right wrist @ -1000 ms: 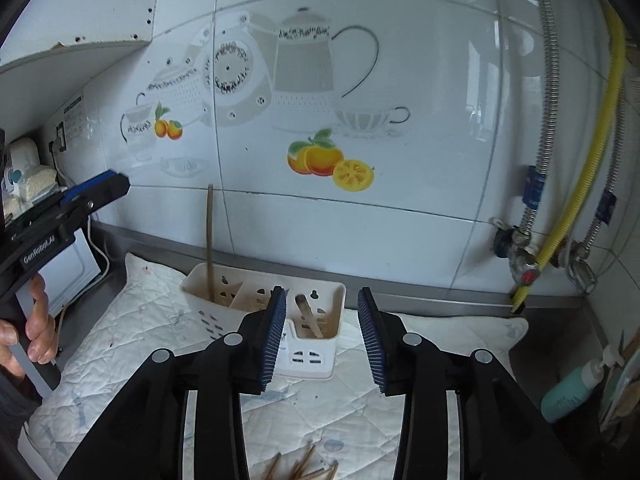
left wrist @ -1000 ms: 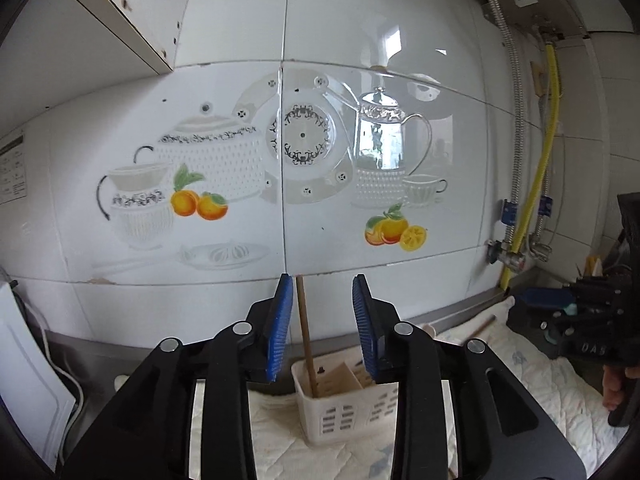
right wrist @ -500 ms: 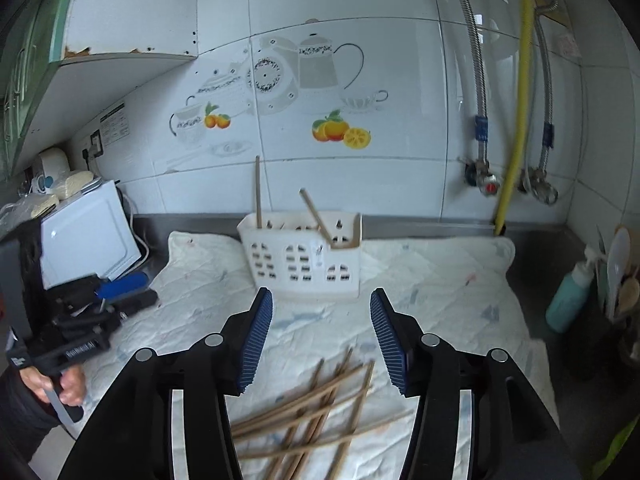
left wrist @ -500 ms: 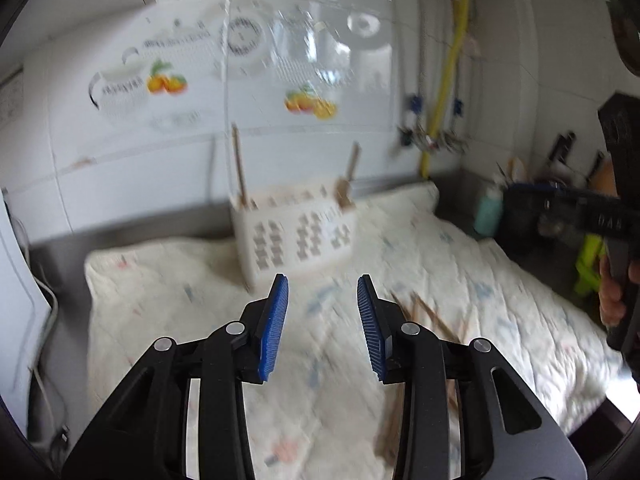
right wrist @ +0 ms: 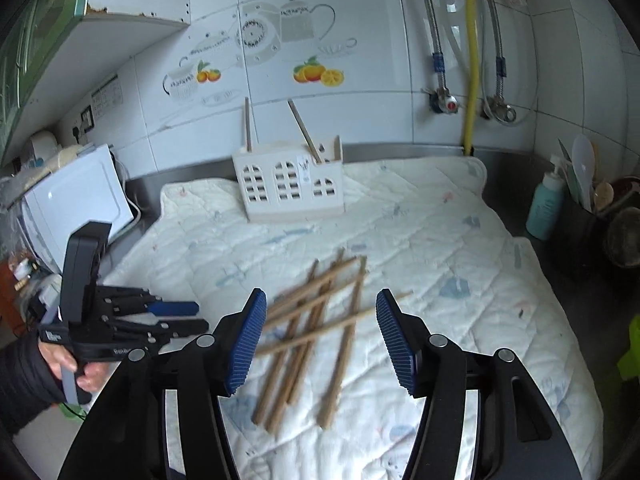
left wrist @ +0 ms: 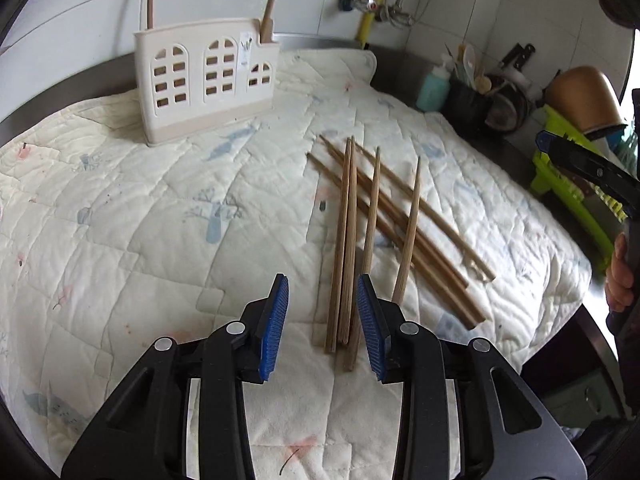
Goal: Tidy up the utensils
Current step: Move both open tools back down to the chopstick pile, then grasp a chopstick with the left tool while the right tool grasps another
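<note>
Both claws have been brought down from the tiled wall toward the quilted mat (left wrist: pixel 152 208) on the tabletop. Loose chopsticks (left wrist: pixel 374 216) are shown scattered and crossed on the mat, well apart from the white holder (left wrist: pixel 206 76), in which two sticks stand. Left claw (left wrist: pixel 322 320) is held apart and empty, just above the near ends of a side-by-side pair. Right claw (right wrist: pixel 320 338), its jaws just opened wider, is likewise empty. A clean pick is judged best made on that uncrossed pair, near its ends.
</note>
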### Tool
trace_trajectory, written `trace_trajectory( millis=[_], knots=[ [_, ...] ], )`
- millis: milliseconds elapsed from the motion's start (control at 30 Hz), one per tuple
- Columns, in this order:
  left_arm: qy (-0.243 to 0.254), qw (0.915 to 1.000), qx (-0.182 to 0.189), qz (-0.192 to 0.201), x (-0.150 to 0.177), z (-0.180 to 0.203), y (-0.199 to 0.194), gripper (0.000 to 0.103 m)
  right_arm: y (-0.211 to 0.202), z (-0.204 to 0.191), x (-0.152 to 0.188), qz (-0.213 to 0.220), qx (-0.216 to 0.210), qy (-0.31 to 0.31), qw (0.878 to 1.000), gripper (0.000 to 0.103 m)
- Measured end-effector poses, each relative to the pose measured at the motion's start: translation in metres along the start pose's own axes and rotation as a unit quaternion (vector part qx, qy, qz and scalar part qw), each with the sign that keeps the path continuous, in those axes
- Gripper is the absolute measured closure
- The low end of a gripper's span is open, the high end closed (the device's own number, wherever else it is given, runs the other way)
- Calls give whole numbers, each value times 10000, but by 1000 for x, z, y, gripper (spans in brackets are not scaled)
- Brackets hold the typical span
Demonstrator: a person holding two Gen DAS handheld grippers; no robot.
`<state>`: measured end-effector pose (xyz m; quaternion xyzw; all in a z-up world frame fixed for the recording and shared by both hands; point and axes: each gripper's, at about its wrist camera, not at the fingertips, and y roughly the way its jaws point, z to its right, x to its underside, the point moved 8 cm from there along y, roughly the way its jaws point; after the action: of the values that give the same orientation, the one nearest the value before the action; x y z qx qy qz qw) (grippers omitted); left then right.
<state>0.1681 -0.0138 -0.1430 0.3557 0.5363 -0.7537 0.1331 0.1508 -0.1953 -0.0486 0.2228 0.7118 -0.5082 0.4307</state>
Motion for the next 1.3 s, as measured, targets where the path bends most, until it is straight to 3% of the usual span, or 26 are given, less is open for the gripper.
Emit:
trace_trajectory(
  millis=[433,467,1167,1300],
  knots=[
    [130,9997,-26,-220,1,-1,20,73,1,10,23,-102,78,177,9998,48],
    [177,9995,-44,-239,2,0,22,78,1,11,23,-101,60,201,9997,48],
    [630,9969,-385,-272,10,8,26,81,4,17,36,-177,-20,402,9990,48],
    [520,9972,-460,-289,7,2,28,89,6,17,39,-219,-29,437,9988,48]
  ],
)
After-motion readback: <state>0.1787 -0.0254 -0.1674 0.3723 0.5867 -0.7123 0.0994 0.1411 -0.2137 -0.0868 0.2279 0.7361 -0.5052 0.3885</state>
